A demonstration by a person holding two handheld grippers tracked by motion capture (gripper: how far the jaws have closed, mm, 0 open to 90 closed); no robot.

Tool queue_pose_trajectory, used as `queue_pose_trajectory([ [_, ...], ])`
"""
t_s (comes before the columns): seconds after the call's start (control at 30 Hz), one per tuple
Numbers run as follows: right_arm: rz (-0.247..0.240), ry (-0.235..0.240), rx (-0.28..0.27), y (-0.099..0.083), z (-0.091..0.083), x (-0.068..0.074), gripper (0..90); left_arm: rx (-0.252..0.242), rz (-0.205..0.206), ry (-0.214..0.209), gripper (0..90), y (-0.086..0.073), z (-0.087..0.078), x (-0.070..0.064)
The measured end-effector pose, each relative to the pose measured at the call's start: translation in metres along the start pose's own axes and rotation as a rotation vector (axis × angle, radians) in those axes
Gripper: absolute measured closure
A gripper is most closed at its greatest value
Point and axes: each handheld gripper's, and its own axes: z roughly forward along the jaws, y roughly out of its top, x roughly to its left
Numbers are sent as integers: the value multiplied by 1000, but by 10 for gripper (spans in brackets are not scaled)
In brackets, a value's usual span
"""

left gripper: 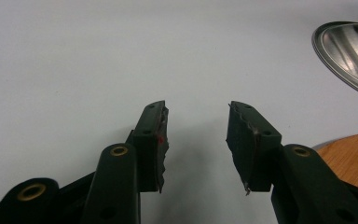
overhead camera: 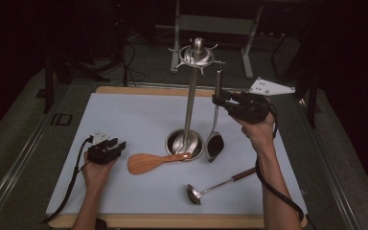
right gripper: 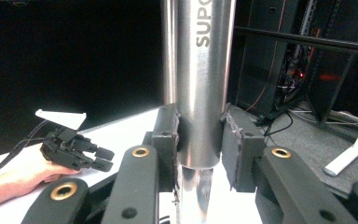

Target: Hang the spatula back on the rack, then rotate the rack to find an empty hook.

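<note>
Left gripper (overhead camera: 106, 150) sits idle near the table's left edge, jaws spread around nothing. The wooden spatula (overhead camera: 148, 162) lies just beside it, handle tip resting on the rack's base dish (overhead camera: 185, 143). The right gripper (overhead camera: 225, 102) is pinching the steel handle of the hanging spoon (overhead camera: 215, 120), up toward the far right part of the table. The spoon's long axis runs vertical: bowl pointing down, nearly at the table, top end up by a hook on the rack's crown (overhead camera: 197, 53). The risk, I'd say, is that the handle is slick polished metal, so it could slide through the pads, or a sideways tug could tip the tall rack over.
</note>
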Motion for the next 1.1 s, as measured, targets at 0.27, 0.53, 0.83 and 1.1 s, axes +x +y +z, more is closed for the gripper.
queue_pose_trajectory([
  [0.27, -6, 0, -45, 7, -7, 1, 635, 1, 0, 0, 580, 0, 0, 0],
  [0.53, -22, -53, -37, 18, -18, 3, 622, 3, 0, 0, 580, 0, 0, 0],
  [0.83, -8, -94, -54, 27, -27, 2, 628, 3, -3, 1, 579, 0, 0, 0],
  [1.1, -18, -112, -82, 41, -30, 6, 671, 3, -3, -1, 580, 0, 0, 0],
])
